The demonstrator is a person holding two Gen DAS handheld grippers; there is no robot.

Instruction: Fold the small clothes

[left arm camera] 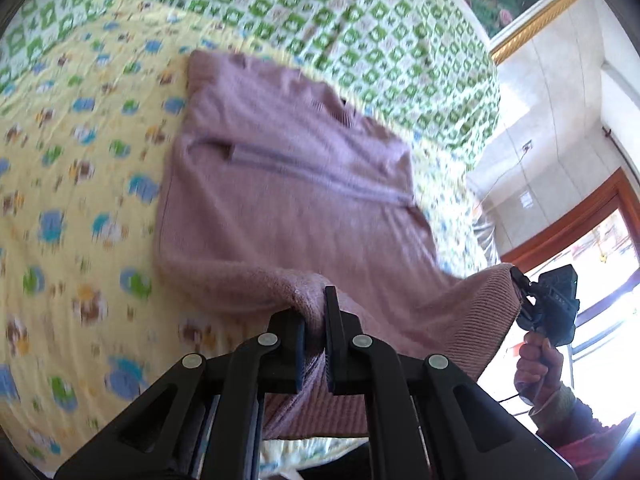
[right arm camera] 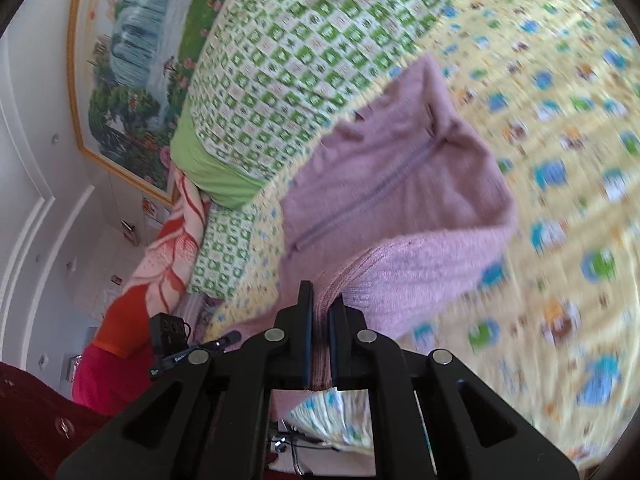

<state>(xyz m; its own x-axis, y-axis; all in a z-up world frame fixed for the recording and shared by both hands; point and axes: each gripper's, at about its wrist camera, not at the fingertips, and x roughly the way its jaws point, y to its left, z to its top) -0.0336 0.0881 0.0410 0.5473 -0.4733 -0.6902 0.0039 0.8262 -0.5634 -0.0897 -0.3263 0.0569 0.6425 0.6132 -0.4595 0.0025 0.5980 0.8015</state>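
Nearest the left wrist camera, the left gripper [left arm camera: 316, 312] has its jaws clenched on the near hem of the pink sweater [left arm camera: 288, 176], with knit bunched between them. In the right wrist view, the right gripper [right arm camera: 320, 312] is likewise clamped on the hem's other corner, and a ribbed strip runs down between its jaws. The hem hangs raised between the two grips while the rest of the sweater lies zip-up on the yellow quilt [left arm camera: 80, 184] of the bed. Beyond it lies a green checked blanket [left arm camera: 360, 32]. To fold well, both corners probably ought to travel level and together toward the collar, keeping the hem taut so no crease forms, then land squarely before either grip lets go.
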